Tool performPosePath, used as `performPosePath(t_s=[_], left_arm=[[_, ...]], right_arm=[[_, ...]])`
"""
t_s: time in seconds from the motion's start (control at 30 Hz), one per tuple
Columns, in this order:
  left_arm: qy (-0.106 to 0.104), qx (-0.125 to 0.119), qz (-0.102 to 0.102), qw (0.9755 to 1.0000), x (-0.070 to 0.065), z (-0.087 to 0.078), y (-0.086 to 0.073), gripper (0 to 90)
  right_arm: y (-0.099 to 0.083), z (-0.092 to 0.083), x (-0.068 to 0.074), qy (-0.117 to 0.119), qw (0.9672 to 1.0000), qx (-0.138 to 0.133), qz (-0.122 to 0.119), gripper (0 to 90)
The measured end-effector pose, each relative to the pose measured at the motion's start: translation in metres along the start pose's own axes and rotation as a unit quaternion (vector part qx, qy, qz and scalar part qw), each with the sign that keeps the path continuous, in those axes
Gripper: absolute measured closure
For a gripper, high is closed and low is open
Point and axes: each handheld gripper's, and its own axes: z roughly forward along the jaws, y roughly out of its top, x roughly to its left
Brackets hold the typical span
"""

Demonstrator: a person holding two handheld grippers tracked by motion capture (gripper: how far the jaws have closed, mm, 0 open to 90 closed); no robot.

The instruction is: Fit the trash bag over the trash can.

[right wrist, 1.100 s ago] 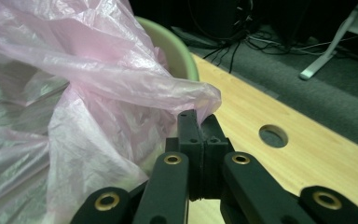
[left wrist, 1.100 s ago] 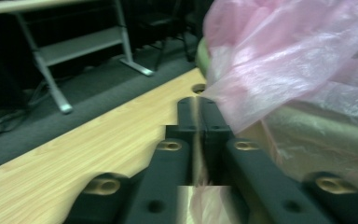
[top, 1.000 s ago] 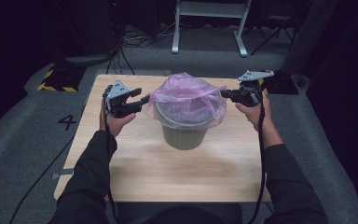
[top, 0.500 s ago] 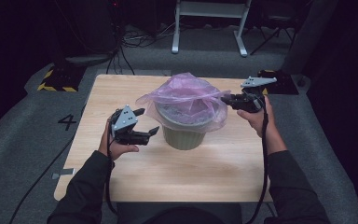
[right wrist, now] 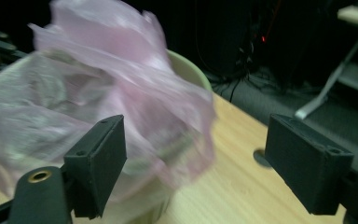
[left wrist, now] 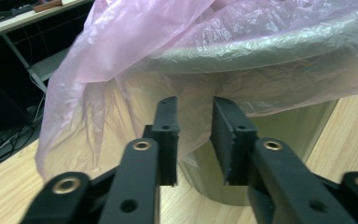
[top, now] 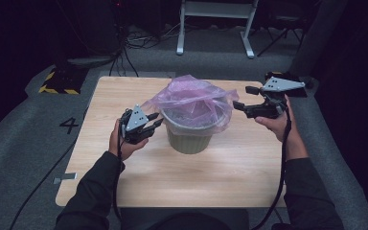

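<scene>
A pale green bin (top: 189, 139) stands mid-table, lined with a pink plastic bag (top: 194, 98) whose loose edge drapes over the rim. My left gripper (top: 155, 123) is at the bin's left side and points at the hanging skirt of the bag (left wrist: 121, 93). Its jaws have just been closing to a narrow gap (left wrist: 195, 135), and the pads press on nothing. My right gripper (top: 242, 98) hovers just right of the bag. Its jaws have just been opening and stand wide (right wrist: 198, 149), with nothing between them; the bag (right wrist: 121, 102) lies just beyond.
The wooden table (top: 220, 182) sits on grey carpet. A white stand's legs (top: 215, 28) and cables lie on the floor behind it. A yellow-black striped block (top: 57, 84) lies off the table's back left corner.
The left gripper left the bag's back left edge and came forward and down beside the bin. The right gripper let go of the bag's right edge, opened and lifted slightly away.
</scene>
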Motion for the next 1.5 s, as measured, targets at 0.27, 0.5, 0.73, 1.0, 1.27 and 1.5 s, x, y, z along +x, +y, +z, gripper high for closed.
performPosePath(t_s=[0.27,0.5,0.73,1.0,1.27,1.5], left_arm=[[-0.007,0.002,0.001,1.0000,0.002,0.005,0.000,75.2],[-0.027,0.010,0.011,0.9995,0.004,0.012,0.000,90.0],[-0.044,0.010,0.008,0.9990,0.010,0.011,-0.001,90.0],[-0.068,0.026,0.019,0.9971,0.010,0.008,-0.004,90.0],[-0.087,0.042,0.032,0.9948,0.009,0.006,-0.010,90.0],[-0.083,0.016,0.016,0.9963,0.014,-0.007,-0.015,90.0]], right_arm=[[0.040,0.027,0.038,0.013,0.9938,0.007,-0.110,23.6],[0.048,0.073,0.051,-0.007,0.9796,0.095,-0.177,67.2],[0.048,0.087,0.026,0.000,0.9902,0.093,-0.104,90.0],[0.044,0.090,-0.008,-0.030,0.9947,0.098,-0.006,90.0],[0.027,0.102,-0.036,-0.052,0.9881,0.131,0.062,90.0],[0.012,0.111,-0.049,-0.039,0.9846,0.139,0.099,90.0]])
